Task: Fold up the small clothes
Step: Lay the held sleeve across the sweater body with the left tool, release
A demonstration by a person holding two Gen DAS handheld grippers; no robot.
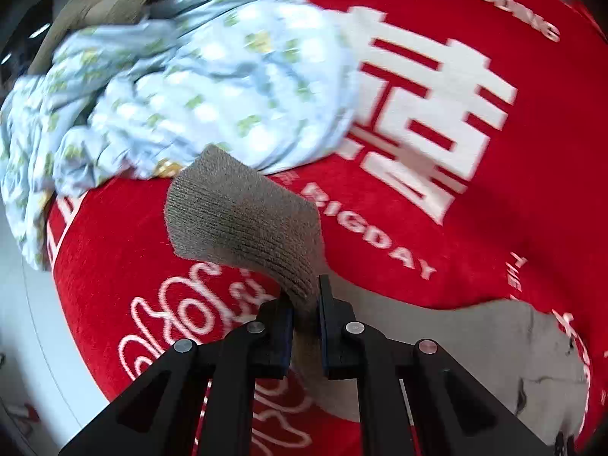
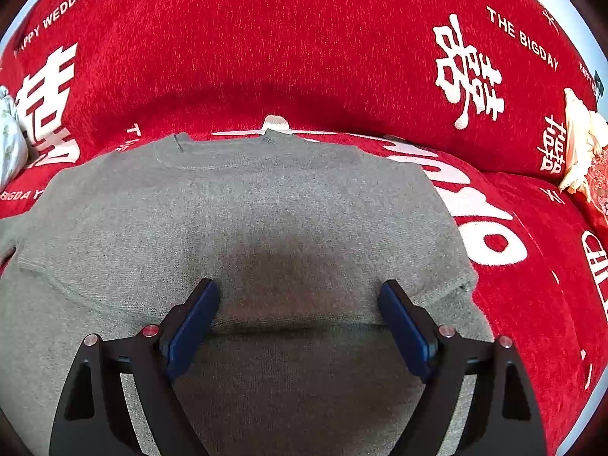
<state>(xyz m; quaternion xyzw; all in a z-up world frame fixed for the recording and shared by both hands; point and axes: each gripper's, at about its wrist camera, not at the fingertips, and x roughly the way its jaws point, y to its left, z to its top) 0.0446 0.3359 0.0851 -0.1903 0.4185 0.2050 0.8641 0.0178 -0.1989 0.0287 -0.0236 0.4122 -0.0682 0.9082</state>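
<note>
A small grey knitted sweater [image 2: 247, 209] lies flat on a red sofa cover, neckline toward the backrest. In the left wrist view its grey sleeve [image 1: 243, 224] hangs lifted above the cover, and my left gripper [image 1: 306, 296] is shut on the sleeve's end. More of the grey sweater [image 1: 513, 361] lies at the lower right of that view. My right gripper [image 2: 298, 304] stands open over the sweater's body with the fingers spread wide; whether the tips touch the knit I cannot tell.
A crumpled pale blue printed garment [image 1: 182, 91] and a tan garment [image 1: 102, 0] are piled at the left of the seat. The red cover [image 2: 304, 38] with white lettering runs up the backrest. A cream and red cushion [image 2: 585, 159] sits at the right.
</note>
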